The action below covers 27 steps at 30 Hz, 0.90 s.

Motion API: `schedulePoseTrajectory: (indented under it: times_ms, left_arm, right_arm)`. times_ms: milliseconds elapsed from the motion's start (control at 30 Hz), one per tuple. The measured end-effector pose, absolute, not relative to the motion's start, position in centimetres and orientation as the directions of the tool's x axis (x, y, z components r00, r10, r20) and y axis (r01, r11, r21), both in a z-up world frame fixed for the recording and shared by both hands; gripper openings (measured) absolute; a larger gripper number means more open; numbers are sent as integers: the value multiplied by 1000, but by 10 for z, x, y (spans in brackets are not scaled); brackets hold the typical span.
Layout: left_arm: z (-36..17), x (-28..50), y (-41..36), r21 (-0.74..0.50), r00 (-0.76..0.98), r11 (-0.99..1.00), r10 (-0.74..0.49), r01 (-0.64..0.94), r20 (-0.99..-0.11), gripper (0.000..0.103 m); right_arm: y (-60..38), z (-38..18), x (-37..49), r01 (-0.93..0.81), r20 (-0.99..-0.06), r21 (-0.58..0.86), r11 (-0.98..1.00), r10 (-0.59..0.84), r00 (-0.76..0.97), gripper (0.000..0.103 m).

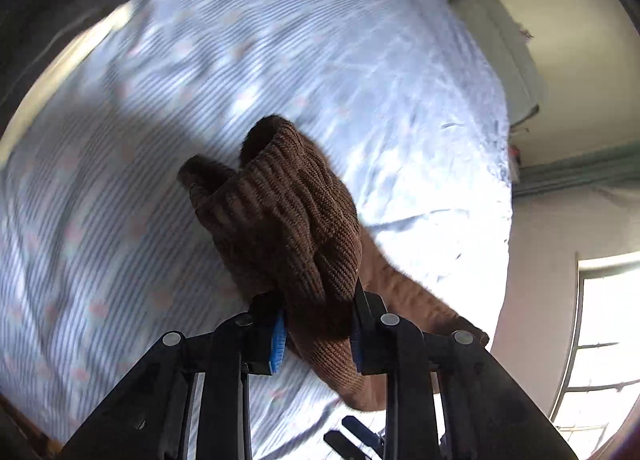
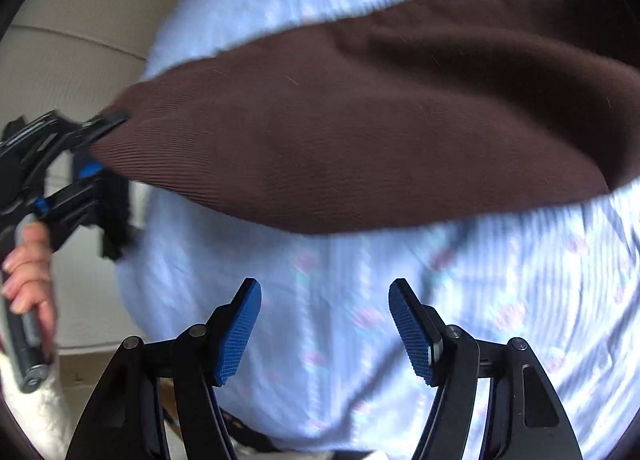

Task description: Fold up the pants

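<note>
The left tool [image 1: 318, 324] is clamped on a bunched end of the brown pants [image 1: 280, 220], the ribbed cuff or waistband standing up out of its blue pads [image 1: 279, 340]. The right tool [image 2: 325, 324] hangs with its pads apart and nothing between them, above the striped sheet of the bed [image 2: 360, 320].

The step in hand looks like carrying the gripped end across to lay one part of the garment over the other. To do it well, the left tool should keep a firm pinch on all the layers it holds, since the fabric is thick and knitted and a loose layer could slip out. It should lift just enough that the cloth clears the sheet without dragging the rest along. The right tool would do best to come down on the long edge of the pants [image 2: 360, 120] nearest it, or to pin the fold line, so the body stays put while the end travels. Both views are blurred by motion, so exact edges are hard to read.

The pants are dark brown, a ribbed knit, soft and heavy-looking. In the right wrist view they stretch as a broad band across the bed, reaching from the left tool [image 2: 94, 144] at the bed's left edge toward its far right side.
</note>
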<state>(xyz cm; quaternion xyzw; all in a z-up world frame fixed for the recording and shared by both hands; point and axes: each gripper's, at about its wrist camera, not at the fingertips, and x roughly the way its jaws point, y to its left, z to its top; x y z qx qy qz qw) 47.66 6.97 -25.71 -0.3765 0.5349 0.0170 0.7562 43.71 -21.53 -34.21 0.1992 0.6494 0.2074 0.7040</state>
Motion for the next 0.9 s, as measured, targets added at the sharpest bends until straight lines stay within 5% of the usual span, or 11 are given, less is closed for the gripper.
schedulePoseTrajectory:
  times_ms: [300, 567, 767, 867, 900]
  left_arm:
    - [-246, 520, 76, -488, 421, 775, -318, -401, -850, 24]
    - [-260, 520, 85, -474, 390, 783, -321, -403, -863, 24]
    - [-274, 501, 103, -460, 374, 772, -308, -439, -875, 24]
    - [-284, 486, 113, -453, 355, 764, -309, -460, -882, 23]
    - [-288, 480, 117, -452, 345, 757, -313, -472, -885, 23]
  right_arm:
    - [-241, -277, 503, -117, -780, 529, 840, 536, 322, 66]
    - [-209, -304, 498, -177, -814, 517, 837, 545, 199, 70]
    - [-181, -290, 495, -289, -844, 372, 882, 451, 291, 72]
    - [-176, -285, 496, -357, -851, 280, 891, 403, 337, 57]
    - [-176, -292, 499, -358, -864, 292, 887, 405, 299, 38]
